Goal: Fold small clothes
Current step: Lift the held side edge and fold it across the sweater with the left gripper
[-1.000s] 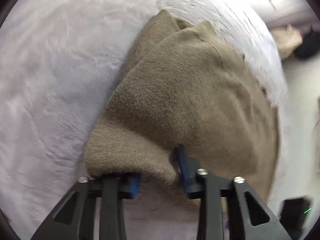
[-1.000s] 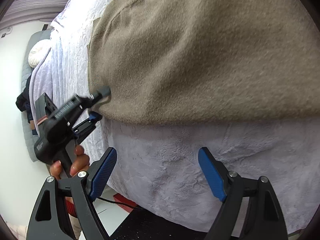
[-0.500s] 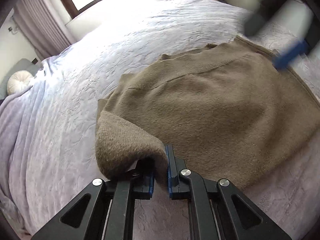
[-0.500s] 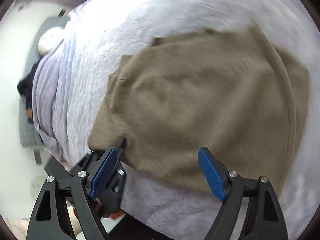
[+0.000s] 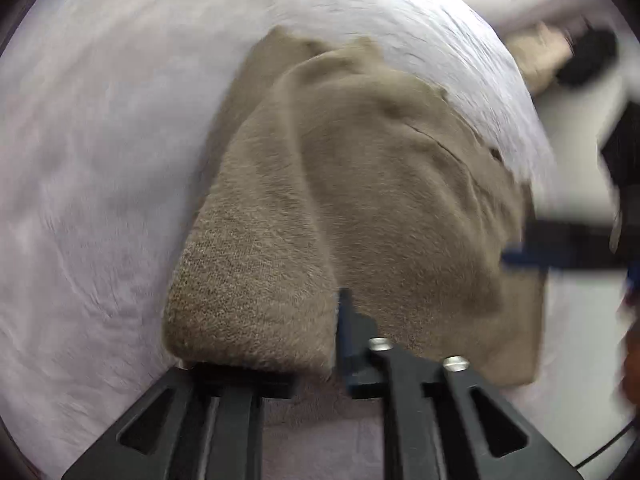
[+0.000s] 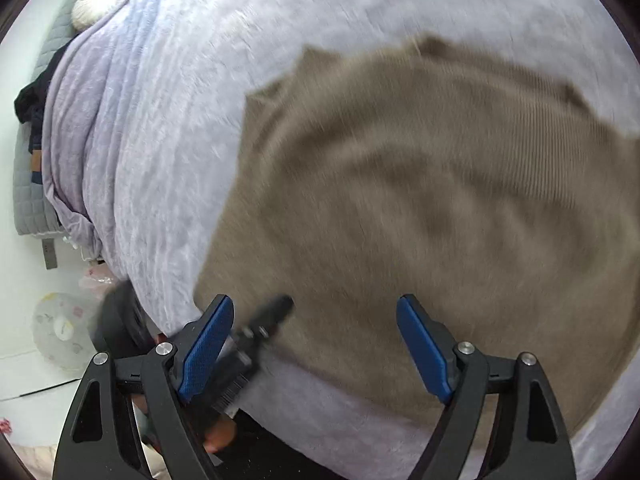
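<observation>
Folding has only begun: brown sweater [image 6: 420, 208] lies on the bed [image 6: 168, 128], one side turned over. Left tool [image 5: 320, 344] is opening around that fold; right tool [image 6: 316, 344] hangs spread, empty.

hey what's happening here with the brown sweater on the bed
A person is folding a brown knit sweater on a lavender bedspread, with tongs in each hand. The left tongs have a folded corner of the sweater between their jaws, which are opening now, so that corner is likely being let go. The right tongs hang wide open and empty over the sweater's near edge. The fold is not finished.
</observation>
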